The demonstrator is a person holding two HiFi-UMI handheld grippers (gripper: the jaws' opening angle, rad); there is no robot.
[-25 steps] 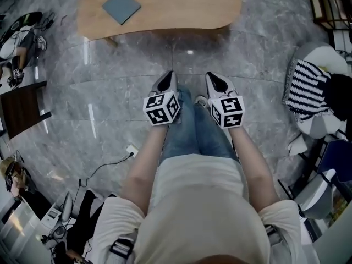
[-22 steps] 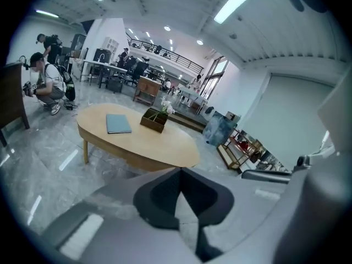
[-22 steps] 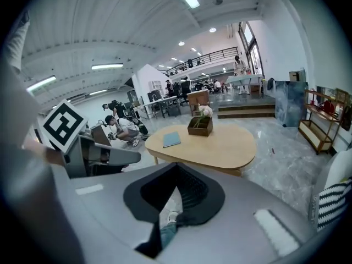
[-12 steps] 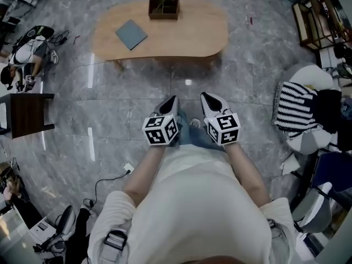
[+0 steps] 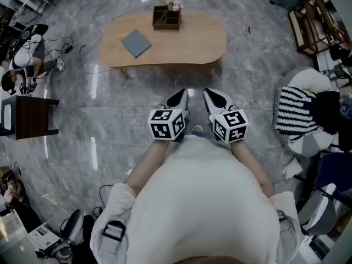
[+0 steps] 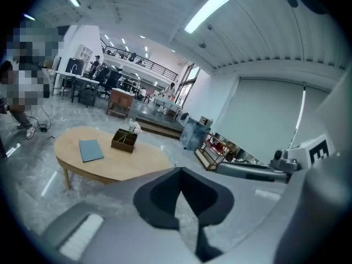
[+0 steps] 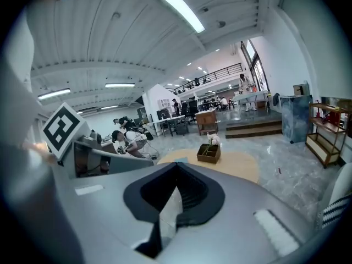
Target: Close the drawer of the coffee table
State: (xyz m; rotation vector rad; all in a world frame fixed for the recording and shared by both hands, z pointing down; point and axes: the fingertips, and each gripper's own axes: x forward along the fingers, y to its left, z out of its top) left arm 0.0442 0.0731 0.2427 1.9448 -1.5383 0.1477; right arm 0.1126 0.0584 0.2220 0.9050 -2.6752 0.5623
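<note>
The oval wooden coffee table (image 5: pixel 181 45) stands on the marble floor ahead of me, well apart from both grippers. On it lie a blue book (image 5: pixel 136 42) and a wooden box with flowers (image 5: pixel 166 16). From above I make out no drawer standing out of its near side. My left gripper (image 5: pixel 181 96) and right gripper (image 5: pixel 212 94) are held side by side in front of my body, both shut and empty, pointing toward the table. The left gripper view shows the table (image 6: pixel 143 166) beyond the closed left gripper (image 6: pixel 179 172). In the right gripper view, the right gripper (image 7: pixel 176 166) is closed in front of the table (image 7: pixel 242 166).
A dark side table (image 5: pixel 30 117) stands at the left, and a person (image 5: pixel 25 54) sits on the floor with cables nearby. A chair with a striped cushion (image 5: pixel 294 111) is at the right, a low shelf (image 5: pixel 308 18) at the far right. Gear lies at bottom left.
Both grippers have risen together, still shut. The head view has lifted, so the whole table with its box now shows, smaller and farther off.
</note>
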